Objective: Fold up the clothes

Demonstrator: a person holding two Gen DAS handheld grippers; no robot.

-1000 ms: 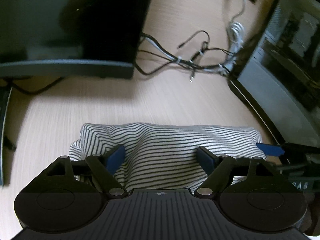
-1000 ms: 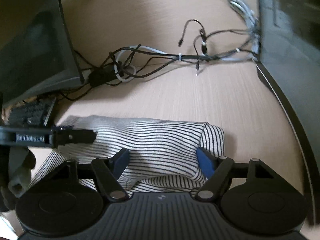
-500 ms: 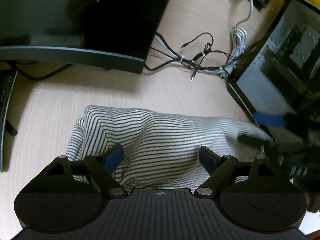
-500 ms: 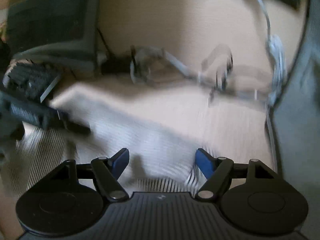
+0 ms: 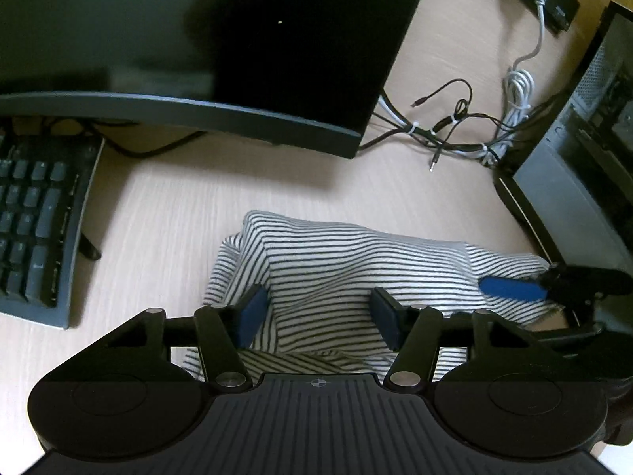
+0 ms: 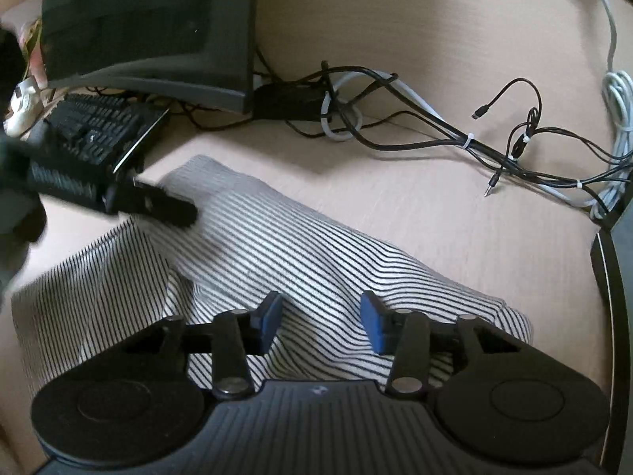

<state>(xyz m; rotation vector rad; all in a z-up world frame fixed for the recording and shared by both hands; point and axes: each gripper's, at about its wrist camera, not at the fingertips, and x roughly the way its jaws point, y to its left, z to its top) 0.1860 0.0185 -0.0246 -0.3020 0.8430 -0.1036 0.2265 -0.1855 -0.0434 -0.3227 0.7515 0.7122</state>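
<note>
Lifting back from the striped shirt (image 5: 356, 269), both grippers now view it from higher than a second ago; more of the surface (image 5: 166, 217) shows around it. The left gripper (image 5: 316, 312) and right gripper (image 6: 321, 322) hold their jaws wide, gripping nothing. The shirt lies as a compact band near the surface's front edge, between keyboard (image 5: 35, 221) and computer case (image 5: 573, 182), long axis running left to right. This suggests a fold just released.

- No text, label, brand or number can be read.
- The keyboard (image 5: 35, 229) at 9 o'clock has keycaps too blurred to read.
</note>
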